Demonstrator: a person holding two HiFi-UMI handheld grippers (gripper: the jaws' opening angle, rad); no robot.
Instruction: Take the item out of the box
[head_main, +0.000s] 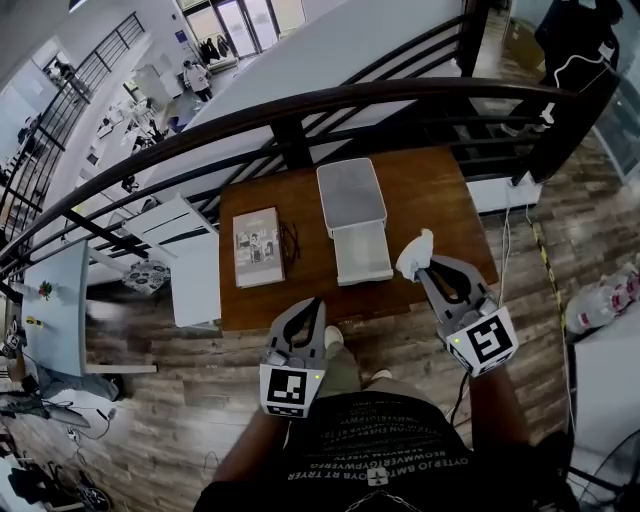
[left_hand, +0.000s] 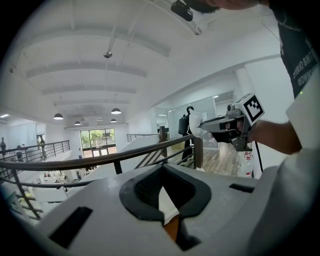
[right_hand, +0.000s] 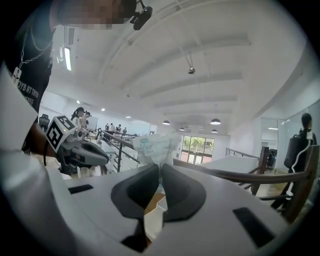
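A white box (head_main: 362, 262) stands open on the brown table (head_main: 440, 190), its lid (head_main: 350, 193) laid back behind it. My right gripper (head_main: 423, 266) is raised to the right of the box, shut on a crumpled white packet (head_main: 414, 252). In the right gripper view, the packet (right_hand: 155, 146) with teal print sticks up from the closed jaws (right_hand: 161, 169). The left gripper view shows the same packet (left_hand: 195, 124) at the tip of the right gripper (left_hand: 202, 126). My left gripper (head_main: 312, 304) hangs at the table's near edge, shut and empty.
A book (head_main: 258, 246) lies left of the box, with a dark pair of glasses or a cord (head_main: 290, 240) beside it. A black railing (head_main: 300, 105) runs behind the table. A white side table (head_main: 195, 278) stands at the left, and bottles (head_main: 600, 305) on the floor at the right.
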